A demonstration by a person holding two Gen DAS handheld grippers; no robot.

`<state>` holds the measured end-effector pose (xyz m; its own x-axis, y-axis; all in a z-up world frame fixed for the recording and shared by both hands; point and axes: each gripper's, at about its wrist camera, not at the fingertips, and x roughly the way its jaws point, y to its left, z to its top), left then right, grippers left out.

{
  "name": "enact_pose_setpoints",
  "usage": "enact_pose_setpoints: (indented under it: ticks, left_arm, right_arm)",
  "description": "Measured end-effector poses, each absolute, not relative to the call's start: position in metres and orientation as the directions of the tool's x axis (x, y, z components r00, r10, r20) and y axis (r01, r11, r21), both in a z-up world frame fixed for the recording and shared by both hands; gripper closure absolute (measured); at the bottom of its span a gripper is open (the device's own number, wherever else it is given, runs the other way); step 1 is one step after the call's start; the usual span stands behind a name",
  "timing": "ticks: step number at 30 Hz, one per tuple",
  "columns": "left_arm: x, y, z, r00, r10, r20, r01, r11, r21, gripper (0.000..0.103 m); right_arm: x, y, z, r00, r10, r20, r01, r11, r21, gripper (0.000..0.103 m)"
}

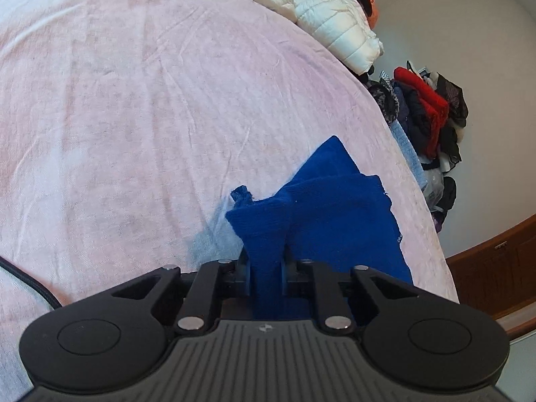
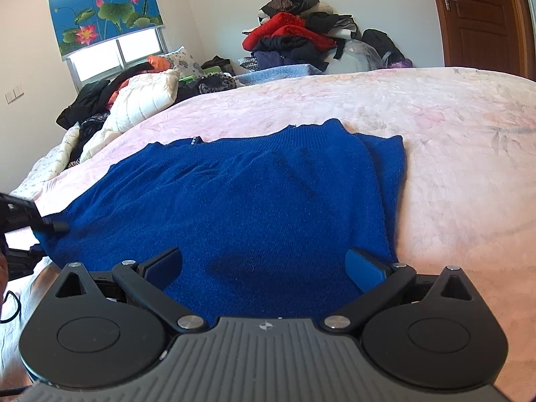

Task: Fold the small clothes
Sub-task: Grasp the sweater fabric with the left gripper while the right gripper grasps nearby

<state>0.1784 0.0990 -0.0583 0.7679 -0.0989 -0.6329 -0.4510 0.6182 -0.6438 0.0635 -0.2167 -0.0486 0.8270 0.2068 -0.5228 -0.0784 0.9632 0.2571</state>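
Note:
A royal-blue knit sweater (image 2: 254,194) lies spread on the pink bedspread (image 2: 452,140). In the left wrist view a bunched fold of the blue sweater (image 1: 335,207) runs up between the jaws, and my left gripper (image 1: 267,261) is shut on it. In the right wrist view my right gripper (image 2: 264,264) stands wide open over the sweater's near hem, its blue pads (image 2: 363,268) apart with only flat cloth beneath them. The left gripper (image 2: 50,224) shows at the left edge of that view, at the sweater's left edge.
Heaped clothes and a white quilted jacket (image 1: 338,23) lie along the bed's far side. Another pile with a red garment (image 2: 288,31) sits beyond the bed. A wooden door (image 2: 482,13) stands at right, and a window with a lotus blind (image 2: 104,3) at left.

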Motion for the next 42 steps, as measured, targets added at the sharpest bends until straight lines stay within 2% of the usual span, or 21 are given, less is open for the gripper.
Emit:
enact_pose_setpoints:
  ticks: [2,4,7,10,13,19,23,24,26,30,33,35,37,42]
  left_arm:
    - [0.18,0.091,-0.054,0.762,-0.064,-0.644,-0.435,0.686,-0.584,0.09]
    - [0.181,0.074,-0.045,0.763,0.006,-0.647,-0.407,0.782,-0.473,0.09]
    - [0.171,0.035,-0.032,0.825,0.104,-0.556,-0.295,0.917,-0.268,0.09]
    - [0.16,0.005,-0.027,0.866,0.103,-0.489,-0.2,0.969,-0.149,0.09]
    - [0.153,-0.014,-0.026,0.893,0.088,-0.442,-0.136,0.988,-0.078,0.09]
    - [0.152,-0.027,-0.031,0.903,0.074,-0.424,-0.096,0.995,-0.031,0.09]
    - [0.155,-0.025,-0.034,0.896,0.066,-0.44,-0.099,0.994,-0.051,0.09]
    - [0.155,-0.024,-0.035,0.895,0.062,-0.442,-0.098,0.994,-0.057,0.09]
    - [0.155,-0.024,-0.036,0.896,0.056,-0.441,-0.094,0.993,-0.066,0.09]
    - [0.154,-0.023,-0.037,0.898,0.037,-0.439,-0.078,0.994,-0.076,0.09]
    - [0.154,-0.021,-0.038,0.898,0.025,-0.439,-0.068,0.994,-0.081,0.09]
    - [0.153,-0.019,-0.039,0.898,0.021,-0.438,-0.065,0.994,-0.086,0.09]
    - [0.154,-0.018,-0.039,0.899,0.019,-0.438,-0.063,0.994,-0.085,0.09]
    - [0.156,-0.018,-0.036,0.898,0.022,-0.439,-0.063,0.995,-0.079,0.09]
  right_arm:
    - [0.066,-0.219,-0.036,0.815,0.248,-0.524,-0.094,0.949,0.302,0.004]
    - [0.072,-0.219,-0.015,0.808,0.309,-0.502,-0.147,0.93,0.337,0.005]
    - [0.096,-0.214,0.02,0.765,0.429,-0.48,-0.226,0.877,0.424,0.0]
    - [0.149,-0.202,0.035,0.601,0.594,-0.536,-0.239,0.772,0.588,0.001]
    - [0.204,-0.166,0.039,0.412,0.695,-0.589,-0.247,0.708,0.662,0.003]
    - [0.274,-0.066,0.04,0.235,0.613,-0.755,-0.325,0.781,0.533,0.007]
    - [0.289,-0.001,0.03,0.12,0.521,-0.845,-0.401,0.804,0.439,0.01]
    - [0.291,0.012,0.027,0.108,0.496,-0.862,-0.429,0.805,0.41,0.014]
    - [0.288,0.038,0.023,0.109,0.438,-0.892,-0.482,0.808,0.338,0.015]
    - [0.289,0.066,0.01,0.085,0.352,-0.932,-0.521,0.813,0.26,0.031]
    - [0.286,0.078,0.004,0.096,0.297,-0.95,-0.558,0.806,0.196,0.033]
    - [0.282,0.081,0.005,0.111,0.284,-0.952,-0.573,0.801,0.172,0.041]
    - [0.28,0.08,0.007,0.137,0.258,-0.956,-0.588,0.798,0.131,0.063]
    - [0.29,0.053,0.017,0.126,0.301,-0.945,-0.539,0.821,0.19,0.086]
